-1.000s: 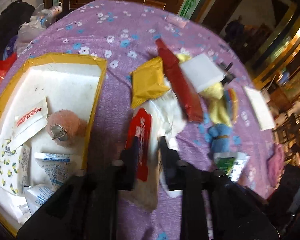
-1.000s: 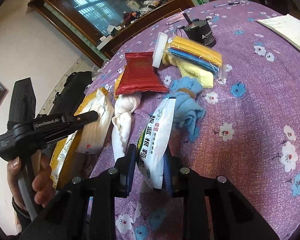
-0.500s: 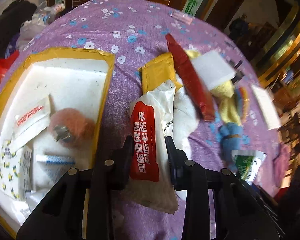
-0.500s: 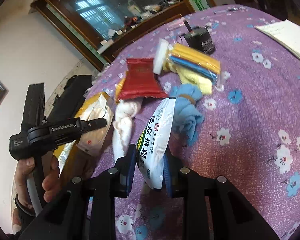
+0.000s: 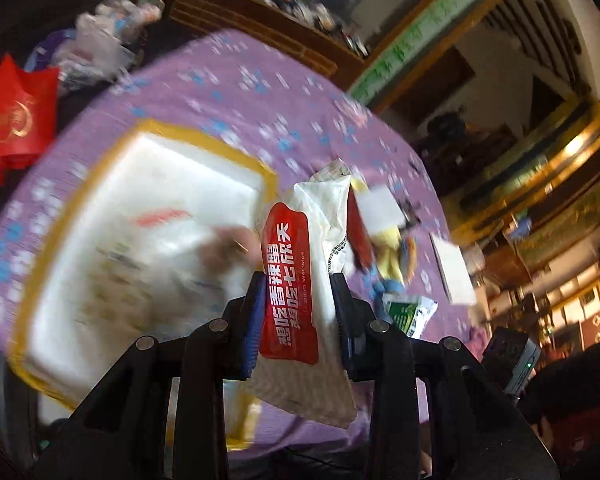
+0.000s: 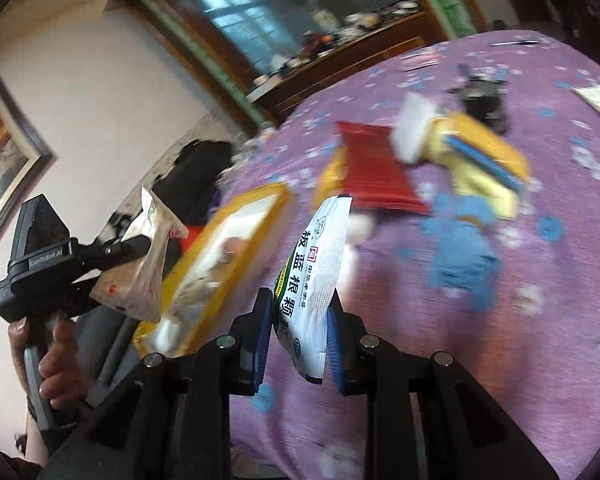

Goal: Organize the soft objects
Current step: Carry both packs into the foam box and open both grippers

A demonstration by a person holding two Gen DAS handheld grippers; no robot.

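Worktop (image 6: 540,280): a purple flowered cloth is spread over it; loose soft things are left lying on its far side.
Box (image 5: 204,136): a white, yellow-edged box is seen at the left of the worktop; small packets and a pink fluffy item are blurred inside it.
Unsorted pile: a red packet (image 6: 374,168), a yellow cloth (image 6: 484,184) and a blue cloth (image 6: 464,248) are seen heaped close together, well apart from the box.
Step in hand: two packets are judged to be in carriage toward the box, one in each gripper, both clear of the worktop.
Wet wipe pack (image 5: 300,280): it is held upright above the near edge of the box.
Granule sachet (image 6: 312,280): it is held upright over the cloth, beside the box.
Next move: each packet is judged to need bringing over the open box, lowering, and releasing onto the items already there.
Left gripper (image 5: 298,312): its fingers are clamped partway apart on the wet wipe pack.
Right gripper (image 6: 300,336): its fingers are clamped on the sachet's lower half.
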